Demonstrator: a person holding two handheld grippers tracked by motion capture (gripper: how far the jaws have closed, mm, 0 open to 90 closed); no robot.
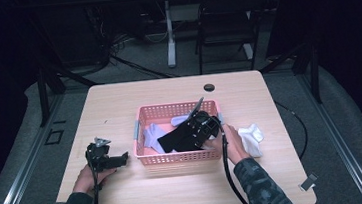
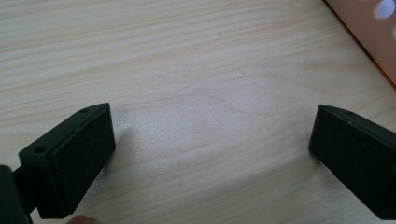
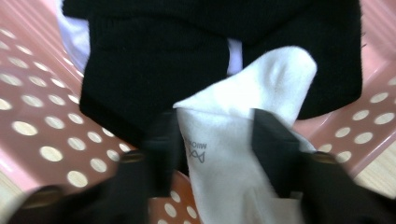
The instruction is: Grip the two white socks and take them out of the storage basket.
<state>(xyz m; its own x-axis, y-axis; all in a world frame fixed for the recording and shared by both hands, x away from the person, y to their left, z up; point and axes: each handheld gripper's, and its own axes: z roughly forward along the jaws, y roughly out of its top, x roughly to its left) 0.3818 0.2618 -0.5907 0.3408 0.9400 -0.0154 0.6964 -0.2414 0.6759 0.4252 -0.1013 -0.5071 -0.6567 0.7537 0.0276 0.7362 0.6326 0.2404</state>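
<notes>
We are clamping our right gripper on a white sock inside the pink basket. At nine o'clock, our left gripper is resting released on the table

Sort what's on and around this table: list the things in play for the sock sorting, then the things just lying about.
In play:
- pink basket
- white sock between the right gripper jaws
- black sock in the basket
- pale socks in the basket
- white sock on the table

Lying about:
- left gripper, open over bare table
- folding chair behind

Pink basket, white sock, black sock.
</notes>
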